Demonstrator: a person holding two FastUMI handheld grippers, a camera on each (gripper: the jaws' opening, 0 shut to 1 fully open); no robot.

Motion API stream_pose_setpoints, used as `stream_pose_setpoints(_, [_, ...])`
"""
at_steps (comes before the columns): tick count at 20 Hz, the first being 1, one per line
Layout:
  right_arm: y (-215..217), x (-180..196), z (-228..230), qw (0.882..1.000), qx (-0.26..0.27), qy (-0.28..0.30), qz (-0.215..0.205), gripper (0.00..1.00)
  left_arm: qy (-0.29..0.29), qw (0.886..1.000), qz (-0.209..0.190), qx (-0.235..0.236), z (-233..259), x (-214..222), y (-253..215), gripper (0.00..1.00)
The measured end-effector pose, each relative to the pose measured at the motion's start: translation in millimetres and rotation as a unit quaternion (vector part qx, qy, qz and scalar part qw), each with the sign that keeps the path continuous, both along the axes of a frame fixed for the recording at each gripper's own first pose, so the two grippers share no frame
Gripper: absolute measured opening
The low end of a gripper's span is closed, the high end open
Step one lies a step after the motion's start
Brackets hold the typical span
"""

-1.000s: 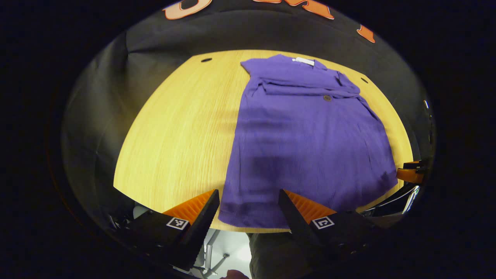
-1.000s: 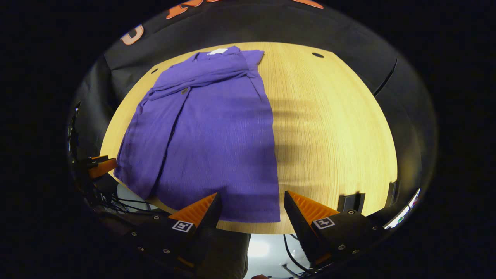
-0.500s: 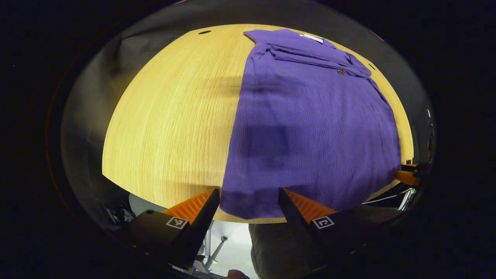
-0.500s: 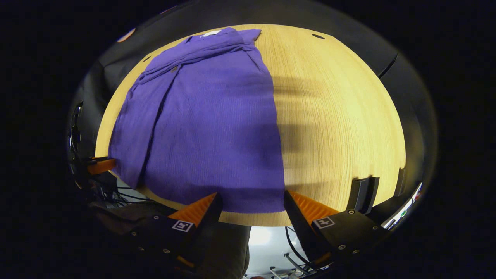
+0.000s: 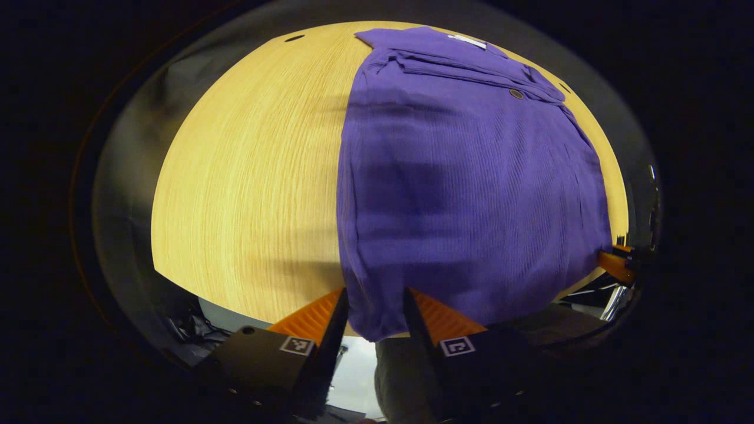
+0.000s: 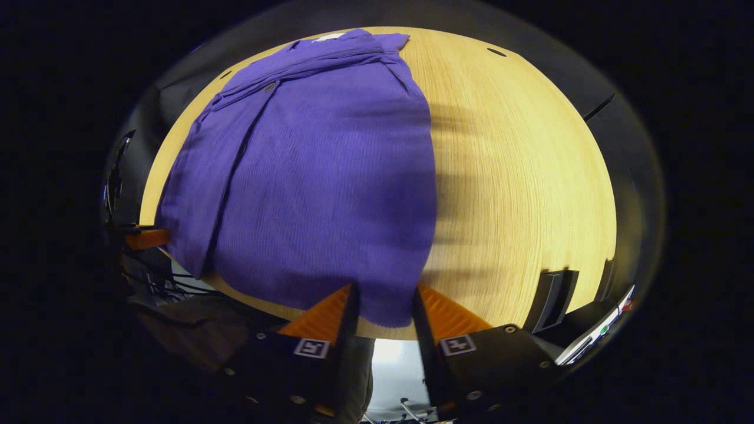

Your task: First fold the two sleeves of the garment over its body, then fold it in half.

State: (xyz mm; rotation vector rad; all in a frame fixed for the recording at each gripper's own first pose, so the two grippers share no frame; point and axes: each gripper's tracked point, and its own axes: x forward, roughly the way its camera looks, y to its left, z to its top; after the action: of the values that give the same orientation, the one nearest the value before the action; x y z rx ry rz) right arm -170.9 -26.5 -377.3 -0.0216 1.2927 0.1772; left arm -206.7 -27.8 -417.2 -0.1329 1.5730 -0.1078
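Note:
A purple garment [image 5: 465, 176] lies flat on the wooden table [image 5: 247, 176], collar at the far end, both sleeves folded across its chest. My left gripper [image 5: 375, 318] is shut on the near hem at its left corner, and the cloth bunches between the fingers. In the right gripper view the same garment [image 6: 318, 165] spreads away from me, with my right gripper [image 6: 384, 315] shut on the hem's right corner at the table's near edge. A finger of the other gripper [image 6: 144, 237] shows at the far left, by the opposite hem corner.
Small dark holes [image 5: 293, 38] [image 6: 496, 52] mark the table's far corners. A dark block [image 6: 551, 291] is fixed at the near right edge of the table [image 6: 518, 176]. Cables [image 6: 147, 277] hang below the near left edge. Bare wood lies on either side of the garment.
Both grippers have moved in over the near hem and narrowed from wide open onto its corners. The hem now rises and bunches between each pair of fingers.

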Motion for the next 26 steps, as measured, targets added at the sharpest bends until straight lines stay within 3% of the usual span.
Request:
stream_pose_setpoints(1, [2.0, 0.5, 0.2, 1.0, 0.007, 0.004, -0.008, 0.35, 0.004, 1.0, 0.013, -0.011, -1.0, 6.2, -5.0, 0.49])
stream_pose_setpoints(3, [7.0, 4.3, 0.6, 0.999, 0.022, 0.008, -0.027, 0.14, 0.019, 1.0, 0.005, -0.021, -4.0, -0.5, -2.8, 0.21])
stream_pose_setpoints(4, [7.8, 6.0, 1.2, 0.999, 0.027, 0.011, -0.037, 0.11, 0.027, 0.999, 0.01, -0.03, -4.1, 14.4, -15.4, 0.21])
stream_pose_setpoints(5, [9.4, 8.6, 1.8, 0.999, 0.031, 0.011, -0.041, 0.07, 0.037, 0.998, 0.016, -0.042, 1.2, 1.2, -7.4, 0.14])
stream_pose_setpoints(10, [23.2, 11.9, 16.5, 0.996, 0.064, 0.012, -0.052, 0.05, 0.058, 0.996, 0.027, -0.065, 5.1, 8.1, -6.8, 0.08])
stream_pose_setpoints(14, [29.2, 24.7, 46.1, 0.995, 0.086, 0.001, -0.055, 0.05, 0.039, 0.998, -0.01, -0.047, 33.3, 27.2, -0.8, 0.08])
stream_pose_setpoints(26, [58.1, 68.5, 136.6, 0.988, 0.124, -0.051, -0.071, 0.05, -0.039, 0.992, -0.067, -0.099, 100.1, 116.9, 4.1, 0.08])
